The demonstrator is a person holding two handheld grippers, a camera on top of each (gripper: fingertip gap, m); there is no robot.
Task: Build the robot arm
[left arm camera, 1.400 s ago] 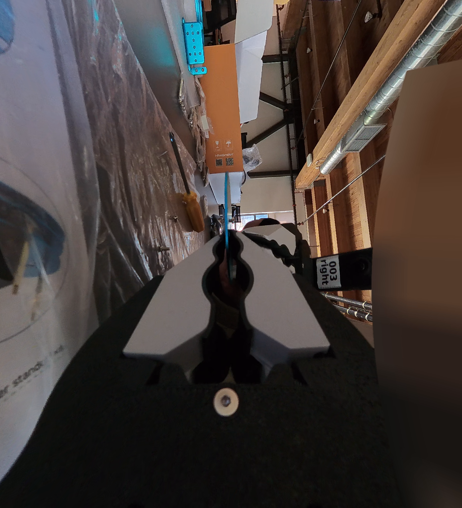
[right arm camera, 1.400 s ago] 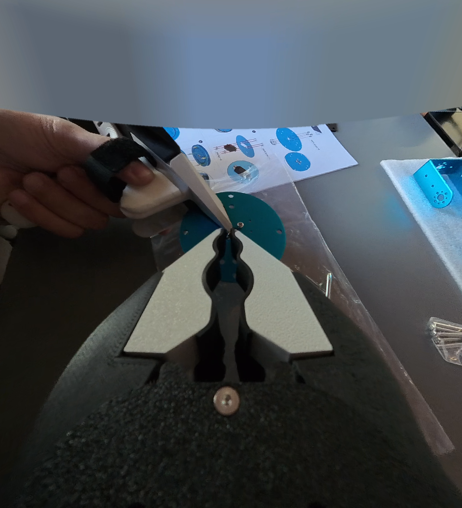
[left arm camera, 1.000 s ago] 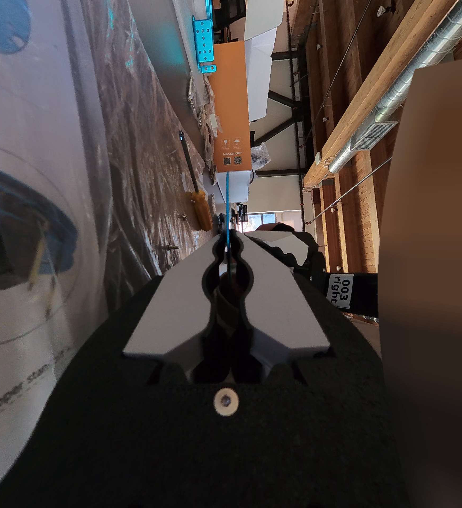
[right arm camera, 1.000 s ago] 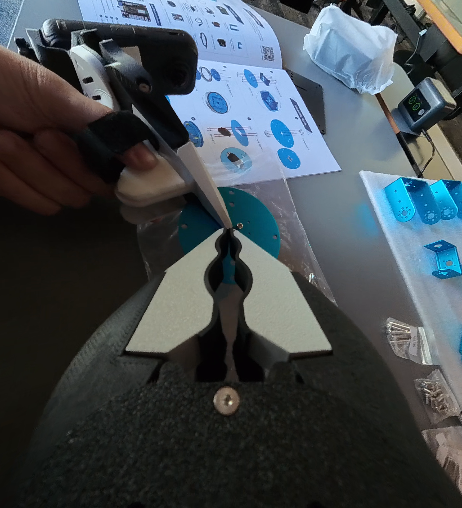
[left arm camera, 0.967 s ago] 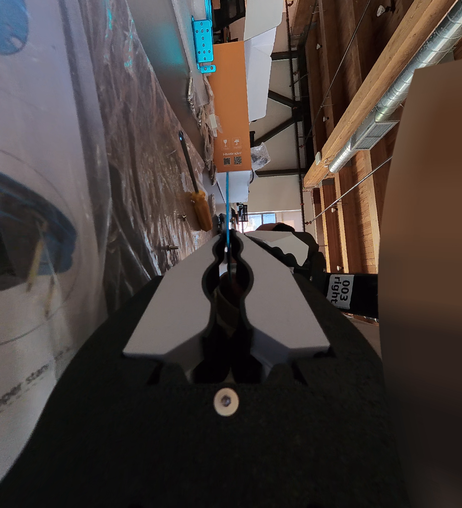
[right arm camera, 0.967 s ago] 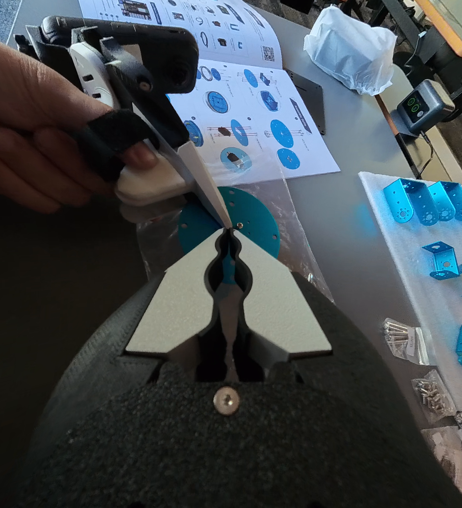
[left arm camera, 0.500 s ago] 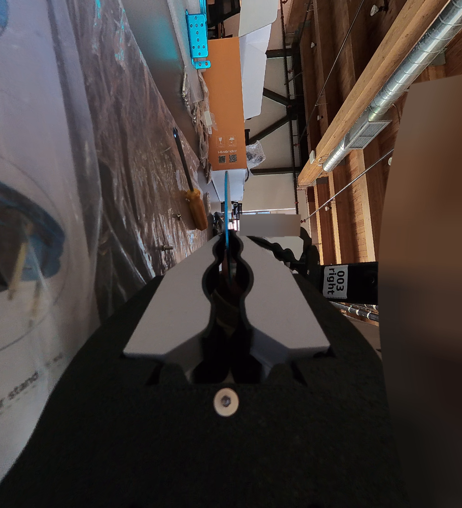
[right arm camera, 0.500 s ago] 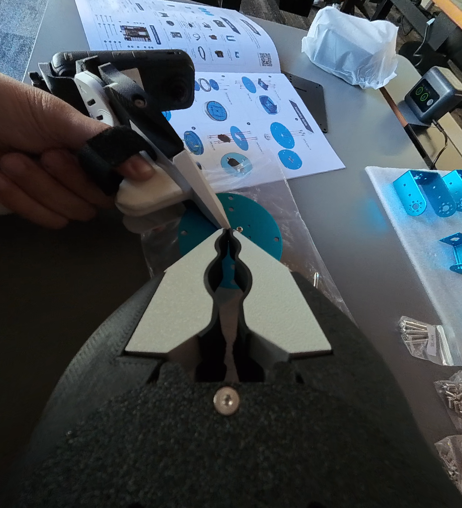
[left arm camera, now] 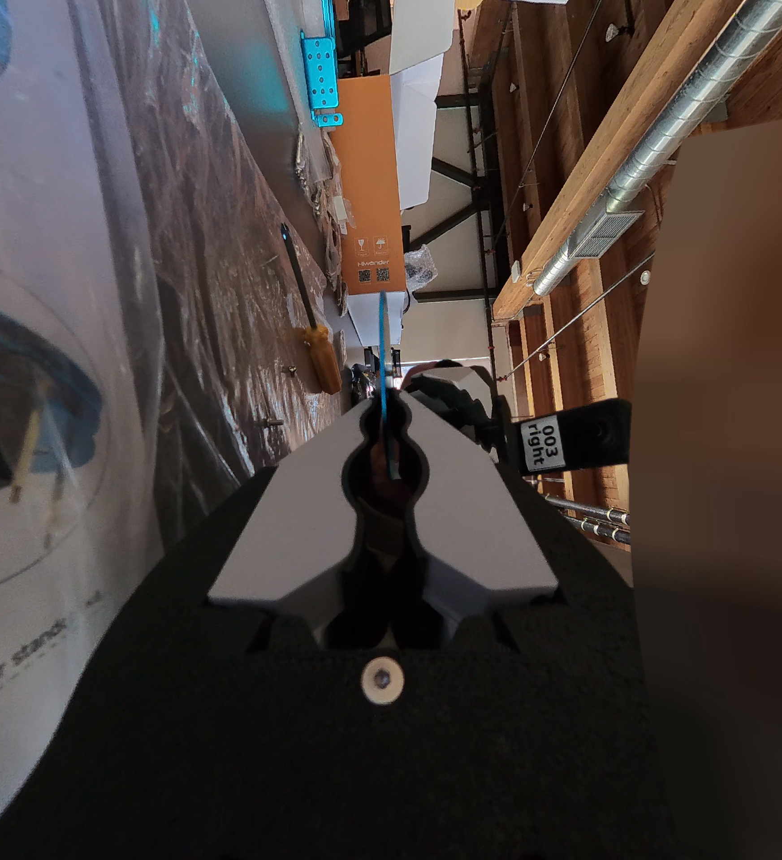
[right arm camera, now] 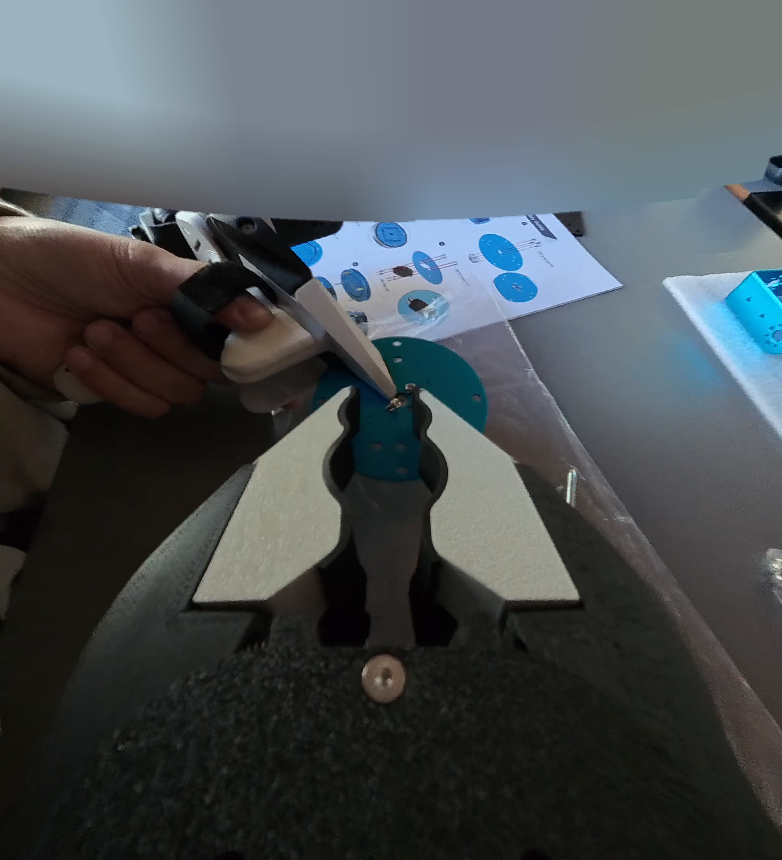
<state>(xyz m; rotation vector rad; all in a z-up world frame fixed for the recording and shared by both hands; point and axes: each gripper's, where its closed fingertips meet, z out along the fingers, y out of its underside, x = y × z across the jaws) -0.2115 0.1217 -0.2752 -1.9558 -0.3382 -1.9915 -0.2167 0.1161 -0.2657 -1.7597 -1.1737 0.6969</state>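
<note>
Blue anodised metal, a thin round disc (right arm camera: 419, 372) drilled with small holes, sits at the centre of the right wrist view, clamped edge-on between the closed pale-grey fingers of the left gripper (right arm camera: 391, 402). In the left wrist view the same disc (left arm camera: 383, 353) appears as a narrow blue sliver pinched at the left gripper's (left arm camera: 385, 404) tips. The right gripper (right arm camera: 386, 395) has its jaws spread a little apart on either side of the disc, holding nothing; a tiny shiny screw (right arm camera: 396, 404) pokes out of the disc between them. A hand (right arm camera: 77, 316) grips the left tool at the left of the frame. Crinkled clear plastic film (right arm camera: 542, 419) lies on the dark smooth table (right arm camera: 659, 419), with a printed sheet (right arm camera: 472, 270) above it. An orange-handled screwdriver (left arm camera: 314, 335) lies in the upper middle of the left wrist view.
</note>
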